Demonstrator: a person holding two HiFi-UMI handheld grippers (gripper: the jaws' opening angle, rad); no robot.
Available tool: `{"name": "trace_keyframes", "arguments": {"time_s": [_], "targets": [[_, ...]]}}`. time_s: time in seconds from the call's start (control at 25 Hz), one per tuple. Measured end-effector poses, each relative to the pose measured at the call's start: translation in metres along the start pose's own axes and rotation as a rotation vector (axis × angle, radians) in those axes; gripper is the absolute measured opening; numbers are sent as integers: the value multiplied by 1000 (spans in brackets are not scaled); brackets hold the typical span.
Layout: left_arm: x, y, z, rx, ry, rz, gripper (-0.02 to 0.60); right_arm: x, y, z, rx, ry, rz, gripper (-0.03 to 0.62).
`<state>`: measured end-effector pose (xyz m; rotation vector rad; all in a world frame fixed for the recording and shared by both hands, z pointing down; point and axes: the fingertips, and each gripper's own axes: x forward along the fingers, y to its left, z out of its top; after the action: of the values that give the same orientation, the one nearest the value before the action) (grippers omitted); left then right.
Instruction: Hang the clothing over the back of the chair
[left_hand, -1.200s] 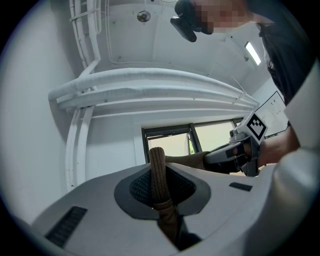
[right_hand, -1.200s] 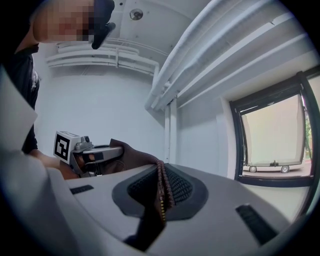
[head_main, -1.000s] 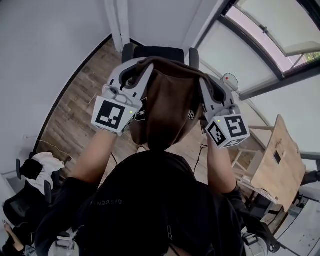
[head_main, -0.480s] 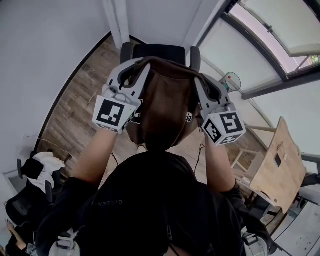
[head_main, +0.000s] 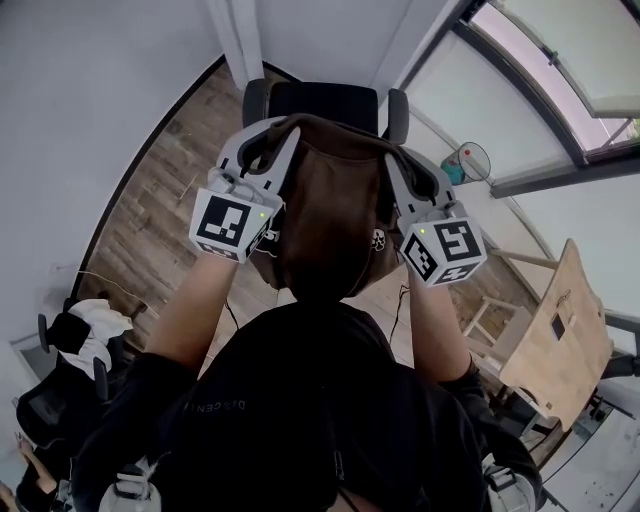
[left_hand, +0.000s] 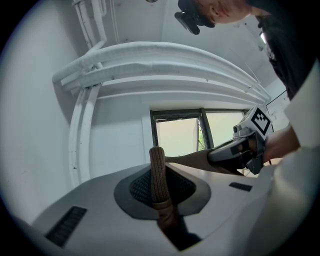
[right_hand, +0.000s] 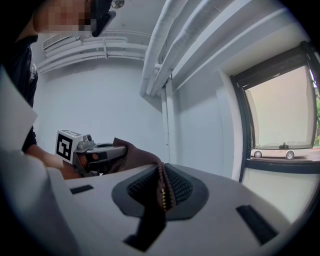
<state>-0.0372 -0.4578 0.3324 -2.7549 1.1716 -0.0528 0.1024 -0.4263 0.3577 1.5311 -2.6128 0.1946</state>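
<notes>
Left gripper and right gripper are each seen clamped on an upper edge of the brown clothing, which is held stretched left to right between them and hangs toward the person. The chair back lies just beyond, on the far side, about equally near both grippers, its top edge parallel to the spread clothing.

White walls enclose the room, and a wood-plank floor runs along the left. A large dark-framed window slants across the far right and lets in daylight. White pipes run under the ceiling and down the far wall. A light wooden table stands at the right. At the near left, a white cloth lies on a black office chair.
</notes>
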Motion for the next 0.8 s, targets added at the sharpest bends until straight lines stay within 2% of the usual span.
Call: {"name": "trace_keyframes", "arguments": {"time_s": [0.28,0.8], "targets": [[13,6,-23,-30,30,-22,49,18,-11,-20,13,45,20,51],[33,5,-68,-61,78,-99,49,35,-29,-62,23,118,111,54]]}}
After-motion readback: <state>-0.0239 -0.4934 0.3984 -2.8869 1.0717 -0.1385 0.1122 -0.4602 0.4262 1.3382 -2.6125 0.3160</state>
